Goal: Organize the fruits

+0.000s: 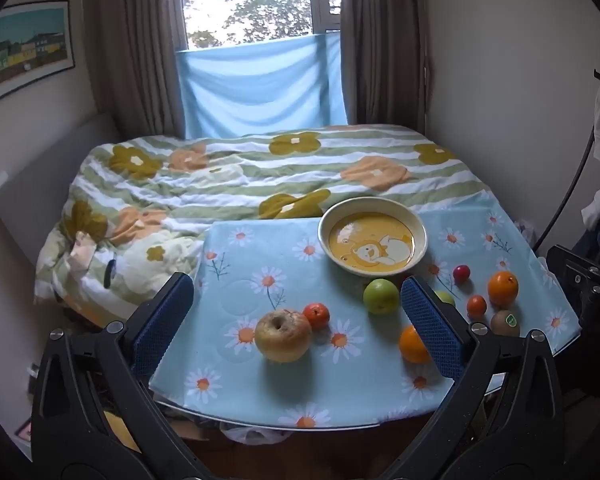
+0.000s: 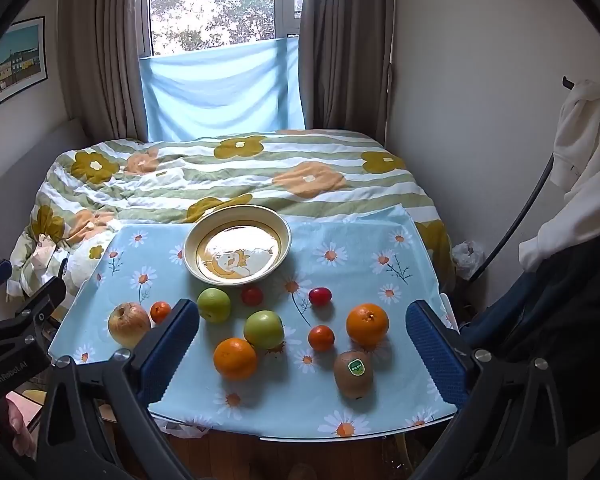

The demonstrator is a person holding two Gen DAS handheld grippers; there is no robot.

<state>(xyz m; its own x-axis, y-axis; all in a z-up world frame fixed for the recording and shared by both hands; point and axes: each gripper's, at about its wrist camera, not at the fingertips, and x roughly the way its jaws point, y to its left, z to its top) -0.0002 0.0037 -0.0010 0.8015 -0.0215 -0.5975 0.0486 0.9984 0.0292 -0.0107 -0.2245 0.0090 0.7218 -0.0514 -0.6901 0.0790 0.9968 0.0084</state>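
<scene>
1. Both grippers hover short of the table's (image 2: 260, 412) near edge, empty. My left gripper (image 1: 298, 324) has its jaws spread wide, and so does my right gripper (image 2: 302, 344).
2. The bowl (image 2: 237, 252) sits empty at the far middle of the table. All 10 fruits lie loose on the cloth in front of it, none inside.
3. I judge the first pick has not begun. From the left view the apple (image 1: 283, 334) lies squarely between my left fingers, so I would take that one first.
4. To do it well: come down with the pads level with the apple's widest part, close gently, lift straight, then release low over the bowl so it does not roll out.
5. On the right, the kiwi (image 2: 353, 374) and the near orange (image 2: 235, 358) sit closest. The green apple (image 2: 263, 329) almost touches that orange, so I would approach from the open side.
6. The small red fruits (image 2: 320, 296) are round and may slip; I cannot name their kind.
7. In the left view, my right finger (image 1: 430, 326) hides most of 1 green apple and part of an orange.
8. Glare washes out the bowl's pattern in the right view.
</scene>
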